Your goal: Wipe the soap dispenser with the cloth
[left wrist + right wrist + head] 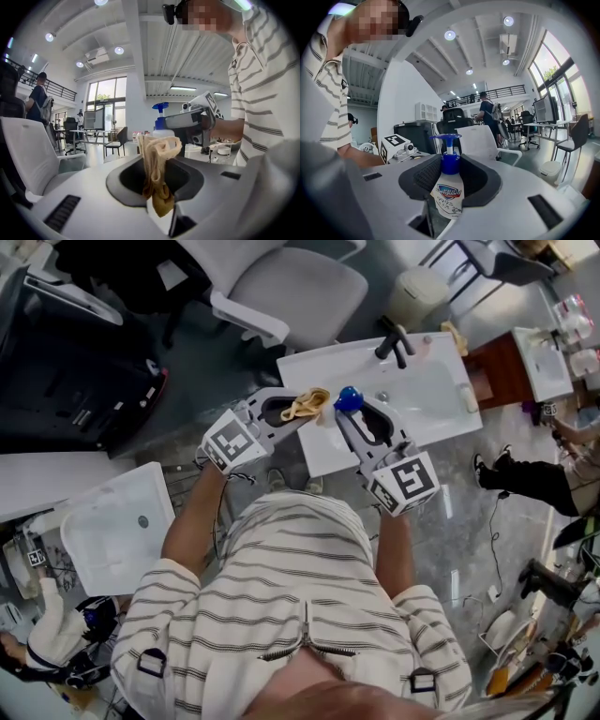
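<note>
your left gripper (157, 192) pinches cloth (158, 154) | right gripper (444, 190) grips soap dispenser (448, 194) above sink (427, 404) | wiping itself looks undone

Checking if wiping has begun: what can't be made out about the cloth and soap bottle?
- Head view: the soap bottle's body is hidden under its pump and the right gripper.
- Left gripper view: the cloth covers most of the bottle; contact cannot be told.
- Right gripper view: the jaws cover the bottle's sides.

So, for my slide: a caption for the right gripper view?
Right gripper holding a blue-pump soap dispenser upright between its jaws.
</note>
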Motion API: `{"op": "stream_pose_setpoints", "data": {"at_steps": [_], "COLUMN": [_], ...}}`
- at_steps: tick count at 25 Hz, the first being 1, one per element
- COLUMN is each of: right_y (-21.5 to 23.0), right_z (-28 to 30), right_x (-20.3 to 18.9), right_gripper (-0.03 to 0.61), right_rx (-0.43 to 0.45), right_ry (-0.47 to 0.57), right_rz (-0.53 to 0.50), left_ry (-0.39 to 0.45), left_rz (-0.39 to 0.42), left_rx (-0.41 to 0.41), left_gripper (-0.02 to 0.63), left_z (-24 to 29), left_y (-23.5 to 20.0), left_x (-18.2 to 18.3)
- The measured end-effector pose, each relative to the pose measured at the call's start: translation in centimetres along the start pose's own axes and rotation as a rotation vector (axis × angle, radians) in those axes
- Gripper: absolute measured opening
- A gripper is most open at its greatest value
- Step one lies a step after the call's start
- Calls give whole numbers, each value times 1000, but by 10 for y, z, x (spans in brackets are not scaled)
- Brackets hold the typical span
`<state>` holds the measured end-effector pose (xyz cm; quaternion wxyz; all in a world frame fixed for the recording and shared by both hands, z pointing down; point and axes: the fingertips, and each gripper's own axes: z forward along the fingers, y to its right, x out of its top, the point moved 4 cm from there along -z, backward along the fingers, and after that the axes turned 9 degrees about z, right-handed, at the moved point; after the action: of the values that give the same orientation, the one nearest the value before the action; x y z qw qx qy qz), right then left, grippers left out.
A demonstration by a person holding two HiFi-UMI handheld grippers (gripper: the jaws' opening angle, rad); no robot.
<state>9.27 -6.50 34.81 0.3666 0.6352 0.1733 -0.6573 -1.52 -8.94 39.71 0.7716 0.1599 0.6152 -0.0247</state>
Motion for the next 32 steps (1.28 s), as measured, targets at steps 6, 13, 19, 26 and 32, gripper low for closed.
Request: {"op": "stream_pose_setpoints", "data": {"at_steps": [6,13,19,26,32], "right_y": [-7,-13,-19,-23,-25], "right_z": [0,1,1,-4,-6], "right_x": [2,0,-2,4,7], "right_gripper": [126,126,126,126,126], "right_rx": [34,64,110,159,167], "right_ry": [0,-14,-10,18,30], "right_rz": [-12,-16,-14,19,24], "left_ry": [26,33,30,52,53], "left_rz": [9,-9,-23,-55,-76], "left_rx": [-59,-99,-122,-147,-153], "left_gripper": [87,86,86,86,86], "left_z": [3,9,13,18,18], "left_y": [-5,-6,-6,-3,0], "left_x": [1,-1,-7,-7,-13]}}
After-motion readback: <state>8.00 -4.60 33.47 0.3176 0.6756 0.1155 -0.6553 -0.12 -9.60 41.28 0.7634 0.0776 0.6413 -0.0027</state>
